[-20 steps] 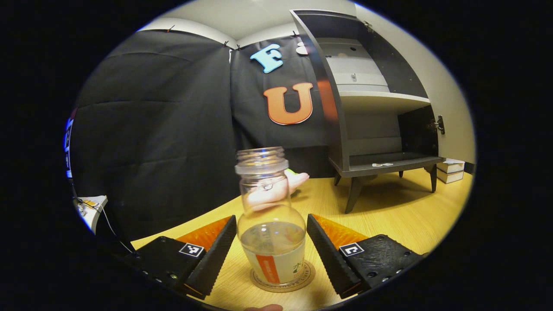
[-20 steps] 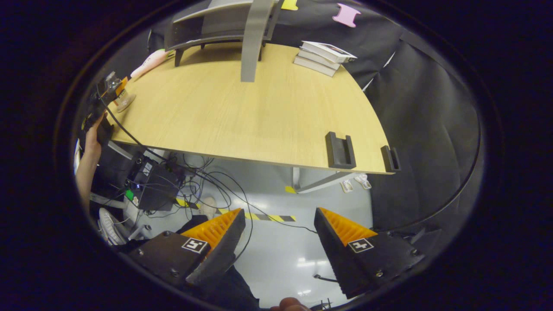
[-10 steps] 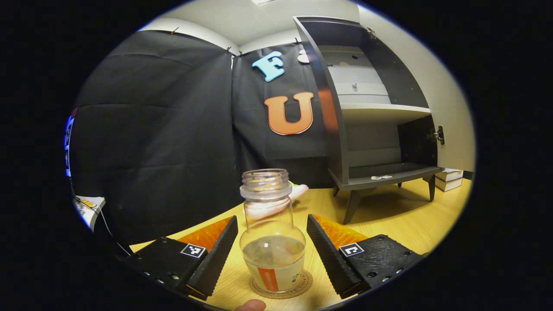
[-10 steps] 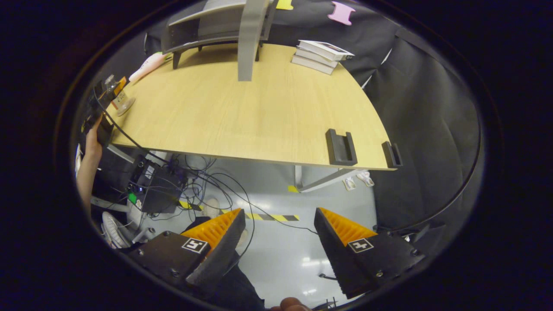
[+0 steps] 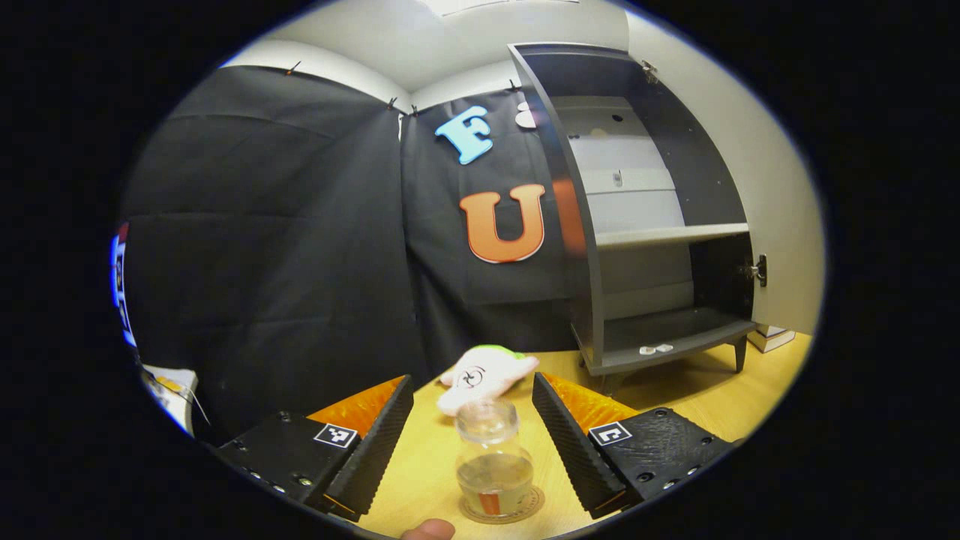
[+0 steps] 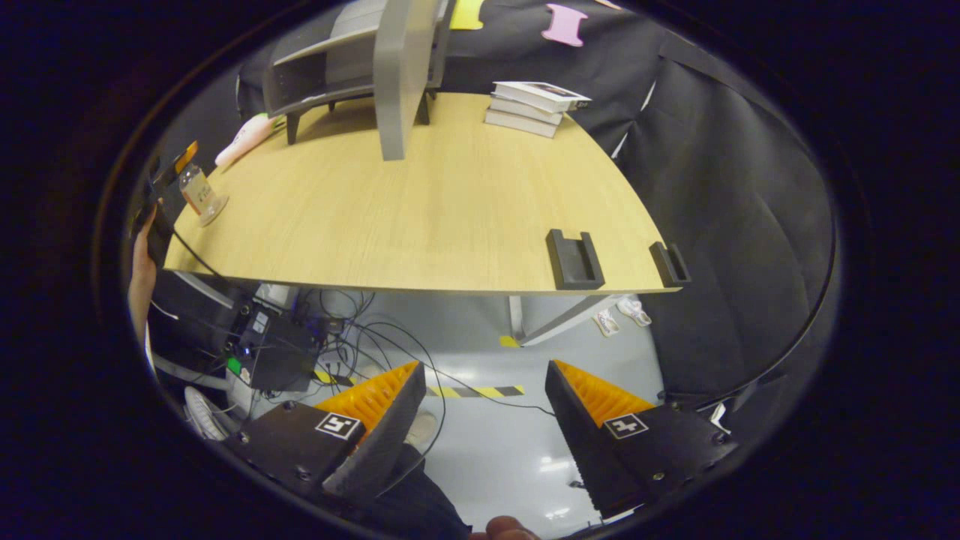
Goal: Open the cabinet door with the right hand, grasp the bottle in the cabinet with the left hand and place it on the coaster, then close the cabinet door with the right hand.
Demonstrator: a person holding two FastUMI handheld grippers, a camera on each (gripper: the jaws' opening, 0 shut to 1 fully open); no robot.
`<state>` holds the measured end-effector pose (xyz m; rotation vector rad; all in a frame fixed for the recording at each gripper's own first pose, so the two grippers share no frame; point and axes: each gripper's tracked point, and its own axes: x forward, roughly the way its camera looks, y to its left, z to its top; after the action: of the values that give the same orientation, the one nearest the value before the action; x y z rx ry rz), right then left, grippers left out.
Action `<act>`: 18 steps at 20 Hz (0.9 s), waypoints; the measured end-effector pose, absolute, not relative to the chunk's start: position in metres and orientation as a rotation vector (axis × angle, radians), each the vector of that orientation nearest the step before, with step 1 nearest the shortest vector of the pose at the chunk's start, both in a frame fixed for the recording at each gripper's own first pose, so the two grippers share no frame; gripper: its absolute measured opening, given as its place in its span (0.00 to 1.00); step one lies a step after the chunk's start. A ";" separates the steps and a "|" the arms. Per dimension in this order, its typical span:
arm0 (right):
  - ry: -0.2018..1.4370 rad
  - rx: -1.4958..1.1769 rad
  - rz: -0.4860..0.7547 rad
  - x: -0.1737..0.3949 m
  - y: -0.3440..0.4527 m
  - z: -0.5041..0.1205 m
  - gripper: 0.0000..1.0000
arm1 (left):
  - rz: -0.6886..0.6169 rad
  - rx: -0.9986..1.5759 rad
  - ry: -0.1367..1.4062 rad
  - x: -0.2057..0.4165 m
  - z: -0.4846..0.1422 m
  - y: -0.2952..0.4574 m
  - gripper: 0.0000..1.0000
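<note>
The clear, capless bottle (image 5: 493, 457) stands upright on the round coaster (image 5: 534, 506), near table edge; far right, the grey cabinet (image 5: 645, 225) with its door (image 6: 397, 71) open.

Both tool-mounted views sharing table (image 6: 420, 202)

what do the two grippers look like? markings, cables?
Left gripper and right gripper: two wedge-shaped fingers with ribbed inner faces, on black textured bases with screws, each base carrying a small square black-and-white marker. In the right gripper view, a black cable trails from the left gripper.
</note>
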<state>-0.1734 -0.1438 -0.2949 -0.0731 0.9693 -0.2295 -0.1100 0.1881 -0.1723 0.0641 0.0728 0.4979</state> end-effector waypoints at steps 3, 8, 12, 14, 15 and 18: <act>0.897 0.003 -0.238 -0.162 -0.151 -0.278 1.00 | 0.494 0.108 0.052 -0.117 -0.115 0.197 0.96; 0.702 0.139 -0.277 -0.125 -0.173 -0.218 1.00 | 0.418 0.189 -0.018 -0.111 0.001 0.182 0.96; 0.412 0.153 -0.312 -0.083 -0.202 -0.102 1.00 | 0.333 0.212 -0.020 -0.089 0.070 0.139 0.96; 0.276 0.170 -0.280 -0.065 -0.201 -0.030 1.00 | 0.316 0.160 0.030 -0.087 0.075 0.115 0.96; 0.216 0.189 -0.233 -0.060 -0.195 0.004 1.00 | 0.266 0.097 0.062 -0.083 0.067 0.093 0.95; 0.085 0.229 -0.051 -0.050 -0.154 0.108 0.99 | 0.143 -0.032 0.120 -0.081 0.043 0.037 0.96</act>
<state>-0.0500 -0.1543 0.1081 0.2287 0.0851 -0.0515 -0.0813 0.0366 0.0428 -0.0323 0.1199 0.1429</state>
